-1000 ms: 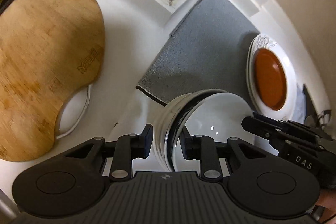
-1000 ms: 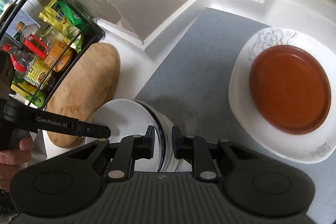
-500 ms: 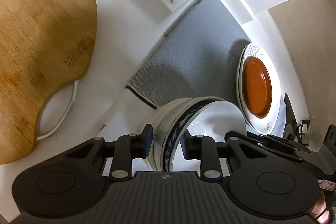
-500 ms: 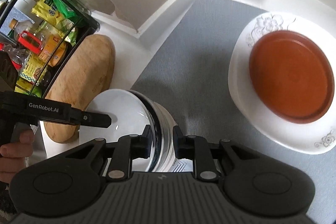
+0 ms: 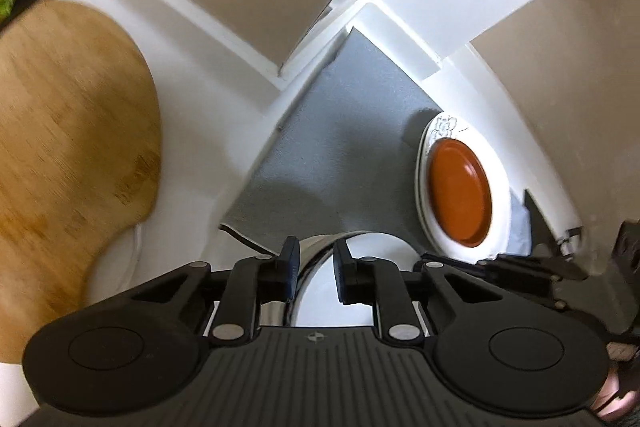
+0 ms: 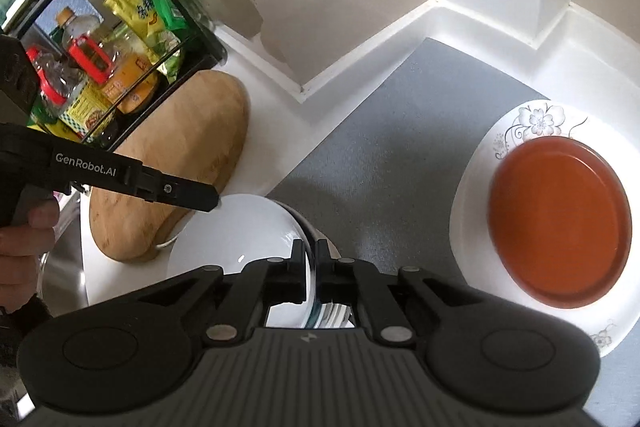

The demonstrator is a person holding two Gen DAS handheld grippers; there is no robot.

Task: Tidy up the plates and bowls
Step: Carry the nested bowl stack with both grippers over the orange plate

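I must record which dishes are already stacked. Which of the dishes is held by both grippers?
The white bowl: both grippers' fingers pinch its rim. The orange plate lies untouched on the flowered white plate.

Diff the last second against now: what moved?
Both grippers, left and right, kept their grip on the white bowl's rim and lifted it; counter items look smaller. Orange dish on the floral plate, mat and cutting board stayed put.
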